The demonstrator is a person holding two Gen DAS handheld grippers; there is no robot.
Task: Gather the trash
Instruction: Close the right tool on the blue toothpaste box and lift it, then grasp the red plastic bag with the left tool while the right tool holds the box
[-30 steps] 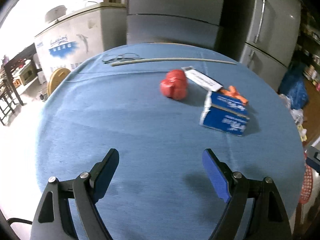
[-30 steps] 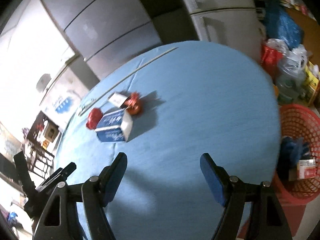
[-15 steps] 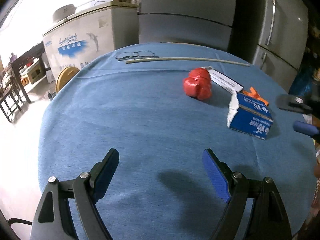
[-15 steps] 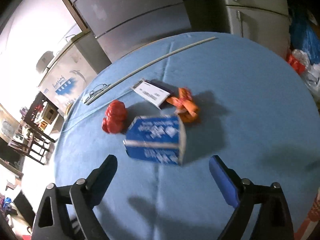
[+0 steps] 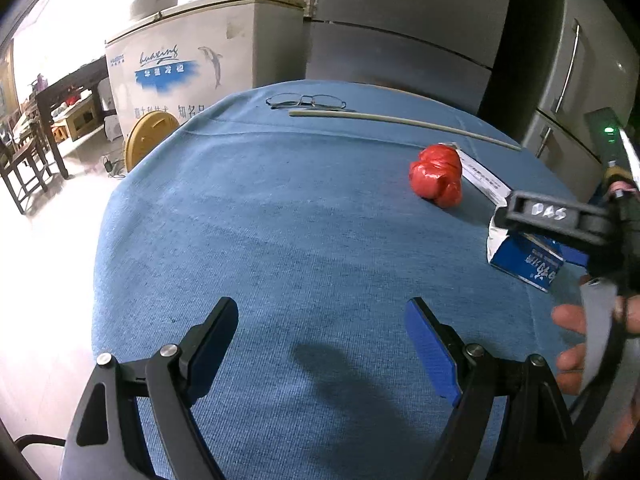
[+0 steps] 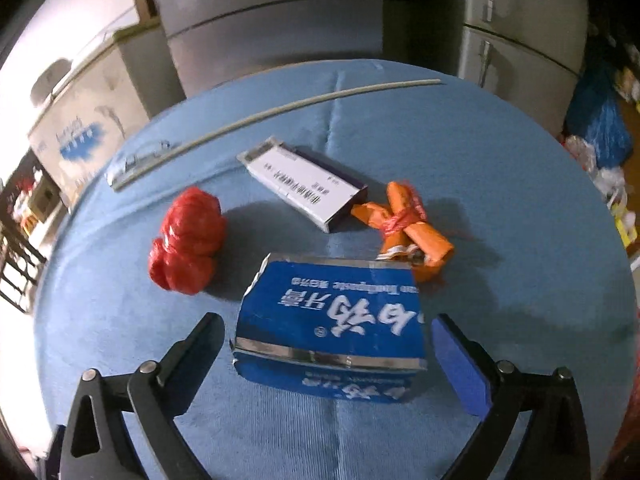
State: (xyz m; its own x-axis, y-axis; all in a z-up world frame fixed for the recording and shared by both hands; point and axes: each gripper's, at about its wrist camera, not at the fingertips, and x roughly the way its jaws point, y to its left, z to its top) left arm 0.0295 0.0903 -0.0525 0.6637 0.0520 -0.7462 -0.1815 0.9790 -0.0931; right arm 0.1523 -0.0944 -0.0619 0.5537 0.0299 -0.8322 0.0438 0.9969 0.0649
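Your right gripper is standing wide open, its two fingers flanking the blue carton with a gap showing on either side, so nothing is being gripped. Your left gripper is likewise spread wide and holding nothing, hovering over bare blue tablecloth well short of the trash.

Items you are looking at on the round table:
- Blue carton: lying on its side with printed white characters, its torn silver edge facing away from you; in the left view it is sitting partly behind your right gripper's black body.
- Red crumpled bag: sitting just left of the carton, apart from it.
- Orange wrapper bundle: lying behind the carton's far right corner, close enough that contact cannot be judged.
- White flat box: lying beyond the carton, between the red bag and the orange bundle.
- Long pale stick: stretching across the far side of the table.
- Eyeglasses: resting just beyond the stick's left end.
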